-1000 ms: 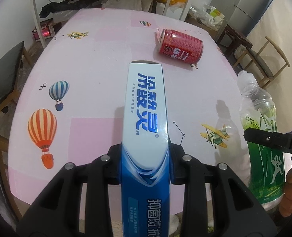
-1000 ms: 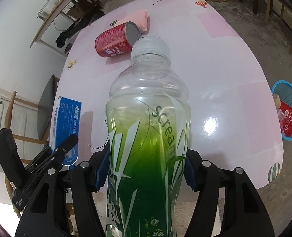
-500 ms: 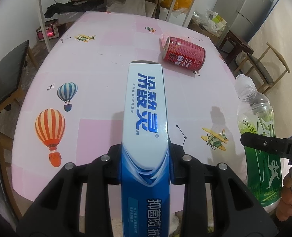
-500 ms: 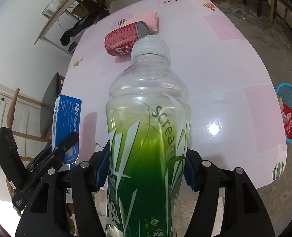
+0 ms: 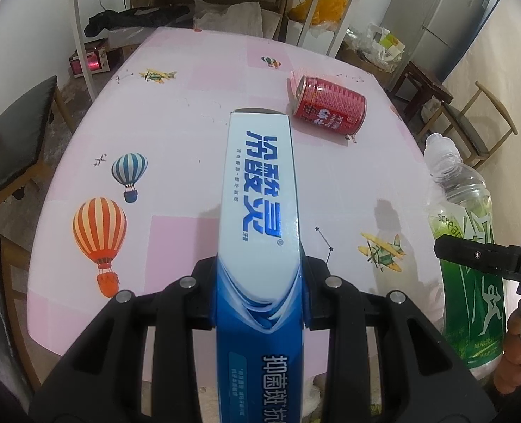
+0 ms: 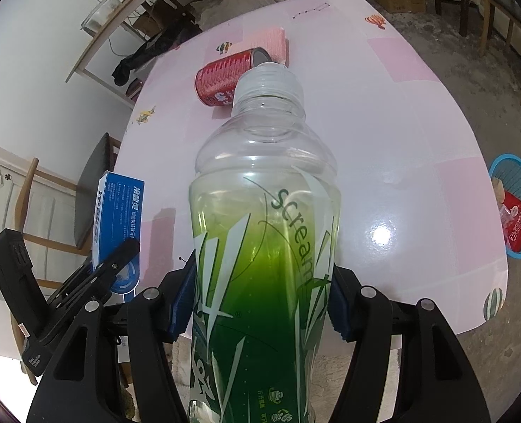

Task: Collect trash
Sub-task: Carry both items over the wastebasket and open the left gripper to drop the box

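A long blue and white toothpaste box [image 5: 260,183] sticks out forward above the pink table [image 5: 190,105], and my left gripper [image 5: 260,292] is shut on its lower part. My right gripper [image 6: 264,299] is shut on a clear, capless plastic bottle [image 6: 267,211] with a green label, held above the table's near edge. That bottle [image 5: 468,264] also shows at the right of the left wrist view, and the box [image 6: 119,204] at the left of the right wrist view. A red drink can [image 5: 330,109] lies on its side further back on the table.
A pink pad [image 6: 267,40] lies just behind the can [image 6: 225,77]. On the floor to the right stands a blue basket [image 6: 517,190] with a red wrapper in it. Chairs flank the table and cluttered shelves stand behind it.
Both grips are unchanged. The table and can have slid slightly down in both views, so more of the room behind shows.
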`<state>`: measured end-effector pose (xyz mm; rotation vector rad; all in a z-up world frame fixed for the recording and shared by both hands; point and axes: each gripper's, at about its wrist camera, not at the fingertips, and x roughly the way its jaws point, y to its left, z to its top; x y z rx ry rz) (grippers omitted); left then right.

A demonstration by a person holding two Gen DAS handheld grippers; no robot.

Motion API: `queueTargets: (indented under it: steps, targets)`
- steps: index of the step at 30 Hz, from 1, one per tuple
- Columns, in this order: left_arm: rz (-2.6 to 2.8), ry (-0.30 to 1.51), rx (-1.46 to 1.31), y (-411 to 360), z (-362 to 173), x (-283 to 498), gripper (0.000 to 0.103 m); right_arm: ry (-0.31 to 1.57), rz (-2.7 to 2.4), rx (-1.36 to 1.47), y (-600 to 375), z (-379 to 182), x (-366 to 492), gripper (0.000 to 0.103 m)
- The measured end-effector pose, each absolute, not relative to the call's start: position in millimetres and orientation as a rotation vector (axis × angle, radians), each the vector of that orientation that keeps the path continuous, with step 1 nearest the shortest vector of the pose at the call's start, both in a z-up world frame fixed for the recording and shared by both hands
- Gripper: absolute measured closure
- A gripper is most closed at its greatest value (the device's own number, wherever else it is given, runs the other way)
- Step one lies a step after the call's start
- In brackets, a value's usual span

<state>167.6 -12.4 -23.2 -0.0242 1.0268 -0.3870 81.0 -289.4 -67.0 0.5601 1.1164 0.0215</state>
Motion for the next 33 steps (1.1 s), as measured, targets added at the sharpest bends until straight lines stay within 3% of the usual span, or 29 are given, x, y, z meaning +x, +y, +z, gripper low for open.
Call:
queueTargets:
  steps: [19,33]
  targets:
    - [-0.605,0.945,0.012,-89.9,34.4,169.6,0.072,0.960,-0.073,0.647,-359.4,-32.2,32.6,0.042]
    - [-0.876,0.926,0.148,-233.2,37.4,159.5,0.072,0.837,-0.266,0.850,-472.8,-72.6,-52.4,0.042]
